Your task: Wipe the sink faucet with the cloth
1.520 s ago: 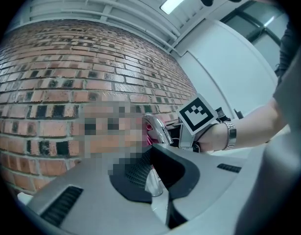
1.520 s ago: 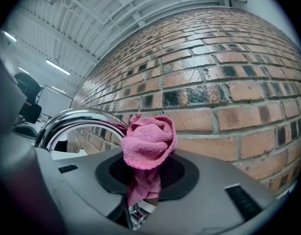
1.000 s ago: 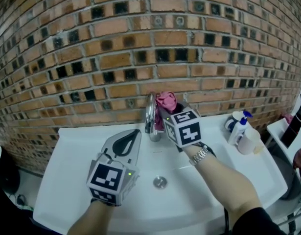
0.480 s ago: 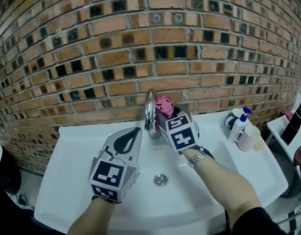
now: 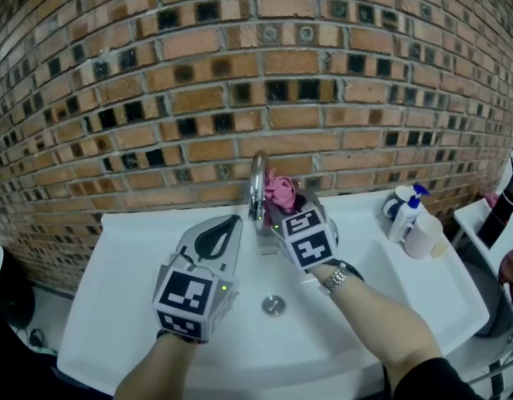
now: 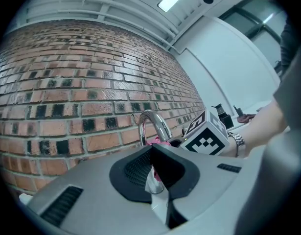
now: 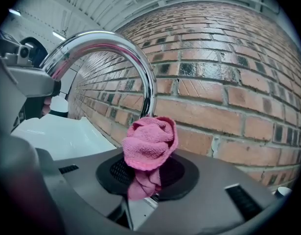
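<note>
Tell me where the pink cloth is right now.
In the head view the pink cloth is bunched in the right gripper, just right of the chrome faucet, near the brick wall.

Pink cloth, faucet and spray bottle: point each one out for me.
pink cloth point(image 7: 149, 143), right gripper view, its bunched top.
faucet point(image 7: 106, 39), right gripper view, top of the chrome arch.
spray bottle point(image 5: 406, 219), head view, its white body.

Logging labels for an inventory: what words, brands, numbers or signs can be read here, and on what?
No text can be read.
Cubes on left gripper and right gripper: black-and-white square markers, no letters.
The spray bottle and white bottle beside the sink: any print too small to read.
</note>
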`<state>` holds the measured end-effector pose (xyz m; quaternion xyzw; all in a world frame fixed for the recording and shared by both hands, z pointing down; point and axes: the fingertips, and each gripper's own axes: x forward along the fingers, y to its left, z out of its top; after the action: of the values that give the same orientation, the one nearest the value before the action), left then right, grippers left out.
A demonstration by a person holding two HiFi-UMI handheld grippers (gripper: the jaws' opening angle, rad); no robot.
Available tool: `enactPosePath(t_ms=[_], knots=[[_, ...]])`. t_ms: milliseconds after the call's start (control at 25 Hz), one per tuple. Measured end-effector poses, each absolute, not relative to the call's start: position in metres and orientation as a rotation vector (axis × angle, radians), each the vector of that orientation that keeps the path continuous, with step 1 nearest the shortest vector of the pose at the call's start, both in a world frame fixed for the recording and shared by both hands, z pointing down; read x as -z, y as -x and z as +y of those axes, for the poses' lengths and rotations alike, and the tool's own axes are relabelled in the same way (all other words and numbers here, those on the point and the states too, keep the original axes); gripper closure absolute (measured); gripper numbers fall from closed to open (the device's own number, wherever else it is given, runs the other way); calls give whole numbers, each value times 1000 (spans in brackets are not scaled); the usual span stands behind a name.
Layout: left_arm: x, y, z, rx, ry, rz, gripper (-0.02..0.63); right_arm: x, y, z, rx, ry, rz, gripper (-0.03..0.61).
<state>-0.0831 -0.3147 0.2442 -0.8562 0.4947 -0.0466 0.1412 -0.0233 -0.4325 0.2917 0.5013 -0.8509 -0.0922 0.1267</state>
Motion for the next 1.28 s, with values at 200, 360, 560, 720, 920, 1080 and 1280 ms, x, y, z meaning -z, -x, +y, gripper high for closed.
enactPosePath(t_ms=[200,360,560,720,920,1080,1280], knots=[[-245,84,-315,134,2472,1430,611,-297,27,-424,270,-1452,-2491,489],[-245,84,-315,140,2470,1427,611,-301,30,-415,280,-1437,-2500,489],[-246,84,-315,142,2473,1432,611,-311,35,-407,280,-1400,-2508,489],[-249,84,-317,156,2462,1408,611,-321,41,-403,282,-1373,-2510,491],[-248,85,-317,149,2472,1430,611,-334,47,-398,261,-1325,-2514,489],[-250,84,-316,156,2472,1427,611,-346,50,-397,218,-1293,-2518,489],[-252,83,-317,168,2467,1411,611,-363,51,-398,153,-1257,-2512,489]])
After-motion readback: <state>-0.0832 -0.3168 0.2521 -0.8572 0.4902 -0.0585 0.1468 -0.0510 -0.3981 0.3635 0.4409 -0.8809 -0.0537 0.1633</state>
